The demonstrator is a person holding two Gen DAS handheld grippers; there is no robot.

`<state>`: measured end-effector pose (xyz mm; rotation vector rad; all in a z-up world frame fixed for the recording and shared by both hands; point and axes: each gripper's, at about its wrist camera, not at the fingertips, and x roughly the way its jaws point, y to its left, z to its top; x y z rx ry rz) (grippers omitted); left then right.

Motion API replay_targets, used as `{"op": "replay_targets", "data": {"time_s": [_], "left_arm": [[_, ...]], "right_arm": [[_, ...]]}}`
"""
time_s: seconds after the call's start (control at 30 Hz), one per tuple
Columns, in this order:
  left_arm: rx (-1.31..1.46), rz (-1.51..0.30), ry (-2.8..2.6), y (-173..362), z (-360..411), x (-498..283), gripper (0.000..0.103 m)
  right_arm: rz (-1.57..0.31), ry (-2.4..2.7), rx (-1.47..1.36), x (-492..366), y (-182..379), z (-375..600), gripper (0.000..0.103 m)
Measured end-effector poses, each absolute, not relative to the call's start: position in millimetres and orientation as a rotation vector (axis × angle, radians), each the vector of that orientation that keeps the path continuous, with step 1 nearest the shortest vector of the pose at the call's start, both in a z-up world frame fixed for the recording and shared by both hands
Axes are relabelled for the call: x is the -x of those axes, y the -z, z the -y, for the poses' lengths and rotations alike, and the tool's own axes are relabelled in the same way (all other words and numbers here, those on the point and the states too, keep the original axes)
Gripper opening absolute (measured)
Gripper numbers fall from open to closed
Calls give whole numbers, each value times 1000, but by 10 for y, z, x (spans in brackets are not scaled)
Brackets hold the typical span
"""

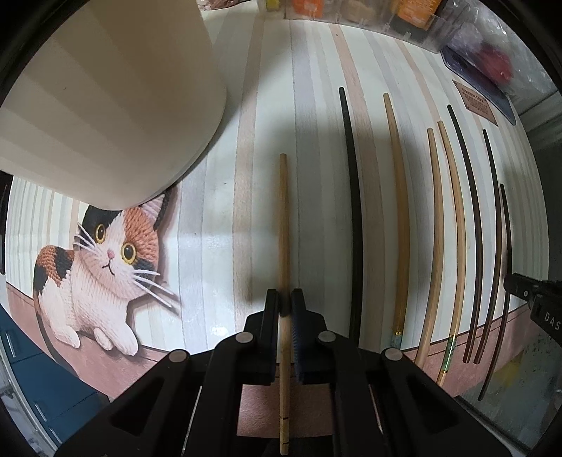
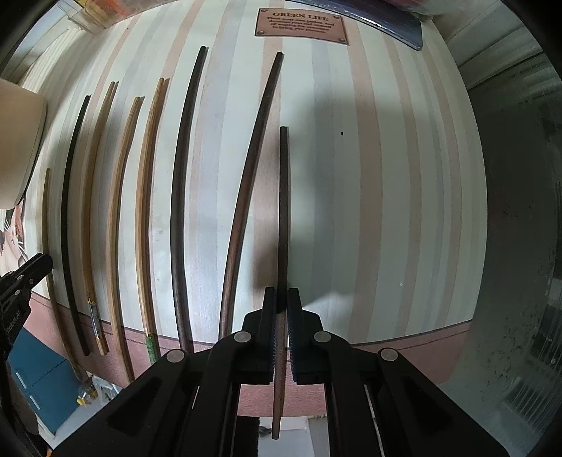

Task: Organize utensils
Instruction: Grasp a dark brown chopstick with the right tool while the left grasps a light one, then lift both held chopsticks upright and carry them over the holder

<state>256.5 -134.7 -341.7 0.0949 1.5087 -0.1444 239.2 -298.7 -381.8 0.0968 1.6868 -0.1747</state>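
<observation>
My left gripper (image 1: 285,302) is shut on a light bamboo chopstick (image 1: 283,218) that points away over the striped mat. My right gripper (image 2: 282,298) is shut on a dark brown chopstick (image 2: 283,197), also pointing away. Several more chopsticks lie side by side on the mat: a black one (image 1: 353,197), light ones (image 1: 398,211) and dark ones (image 1: 470,228); they also show in the right wrist view (image 2: 182,197). A cream holder cup (image 1: 116,102) stands at the far left. The right gripper's tip (image 1: 527,291) shows at the right edge of the left wrist view.
The mat (image 1: 217,211) has a cat picture (image 1: 105,267) at the left and a "GREEN LIFE" label (image 2: 302,26) at the far end. Clear boxes (image 1: 368,14) and a plastic bag (image 1: 491,59) stand behind the mat. A blue cabinet (image 1: 45,379) is below the table's edge.
</observation>
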Motion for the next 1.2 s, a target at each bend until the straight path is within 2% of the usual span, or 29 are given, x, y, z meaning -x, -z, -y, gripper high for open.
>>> {"op": "replay_targets", "data": {"time_s": [0.3,0.67,1.2], "left_arm": [[-93,-1455,149,3196,1236,-2450,4],[-57,-1308,217,2460,1183,-2281,4],[13,-1083,210,1605,1151,-2448,4]], "right_arm": [[-1602,216,-203,-2217,3710,3495,6],[-1443,183,-269,-2020,2950,3660,5],[-1189,135,-215,-2131,2152,3194,5]]}}
